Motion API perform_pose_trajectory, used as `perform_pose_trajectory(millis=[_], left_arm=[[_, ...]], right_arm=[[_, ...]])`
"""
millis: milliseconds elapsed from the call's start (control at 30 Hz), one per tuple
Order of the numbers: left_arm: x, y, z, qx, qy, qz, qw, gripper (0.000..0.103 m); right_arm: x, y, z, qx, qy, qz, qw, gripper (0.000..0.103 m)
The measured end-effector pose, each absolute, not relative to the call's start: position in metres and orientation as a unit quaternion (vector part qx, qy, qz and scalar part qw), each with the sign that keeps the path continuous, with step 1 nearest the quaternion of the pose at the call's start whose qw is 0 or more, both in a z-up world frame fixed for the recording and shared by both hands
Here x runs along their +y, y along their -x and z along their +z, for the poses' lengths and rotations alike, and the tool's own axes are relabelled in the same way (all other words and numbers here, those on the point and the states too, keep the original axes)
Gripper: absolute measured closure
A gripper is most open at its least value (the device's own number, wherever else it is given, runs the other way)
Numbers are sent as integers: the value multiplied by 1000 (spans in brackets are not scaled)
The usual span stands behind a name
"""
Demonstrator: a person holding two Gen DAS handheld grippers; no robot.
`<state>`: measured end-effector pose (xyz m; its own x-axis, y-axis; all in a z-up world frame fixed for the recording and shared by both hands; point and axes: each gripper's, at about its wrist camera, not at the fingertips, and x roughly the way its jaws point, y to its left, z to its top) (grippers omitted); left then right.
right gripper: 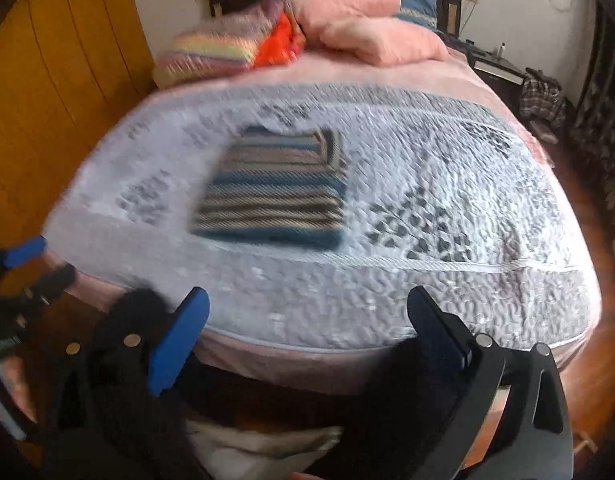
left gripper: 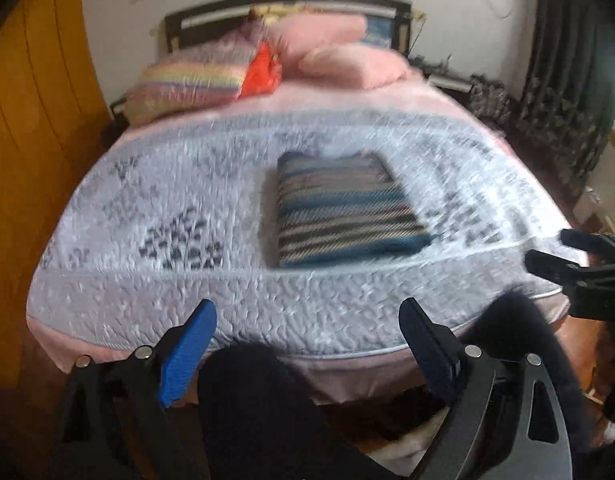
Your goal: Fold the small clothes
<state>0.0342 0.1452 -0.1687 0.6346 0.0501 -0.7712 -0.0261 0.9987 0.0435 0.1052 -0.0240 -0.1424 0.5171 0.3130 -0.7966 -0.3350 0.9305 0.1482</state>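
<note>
A striped garment point(left gripper: 343, 210), folded into a neat rectangle with blue, grey and pinkish bands, lies flat on the quilted bedspread point(left gripper: 179, 184) near the foot of the bed. It shows again as the striped garment point(right gripper: 273, 192) in the right wrist view. My left gripper point(left gripper: 307, 322) is held back over the foot edge, open, with nothing between its blue fingers. The right gripper point(right gripper: 307, 312) is likewise open and empty, off the bed's foot. In the left wrist view the right gripper point(left gripper: 547, 246) shows at the right edge. The left gripper point(right gripper: 39, 260) appears at the left edge of the right view. Both views are motion-blurred.
Pink pillows point(left gripper: 339, 54), a rainbow-striped pillow point(left gripper: 187, 84) and an orange cloth point(left gripper: 263, 70) lie at the headboard. A wooden wardrobe point(left gripper: 35, 120) stands left, dark curtains point(left gripper: 563, 80) right. The person's dark-clad legs point(left gripper: 259, 408) are below the grippers. Light cloth point(right gripper: 259, 444) lies on the floor.
</note>
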Motion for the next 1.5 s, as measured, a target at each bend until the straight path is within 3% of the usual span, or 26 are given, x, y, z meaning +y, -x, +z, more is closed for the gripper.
perform_pose_trajectory(millis=[267,433,1500], left_arm=[[140,-7,-107,388,21,7,922,10],[129,2,-93,372,16,2,928,10],[132,-6,-99,382,19,13,924,10]], right_arm=[[-18,-69,-55,381,45,166,908,3],[-13,-51,-31,349,59,154,923,3],[-4,-60,-45,360,69,141,920,3]])
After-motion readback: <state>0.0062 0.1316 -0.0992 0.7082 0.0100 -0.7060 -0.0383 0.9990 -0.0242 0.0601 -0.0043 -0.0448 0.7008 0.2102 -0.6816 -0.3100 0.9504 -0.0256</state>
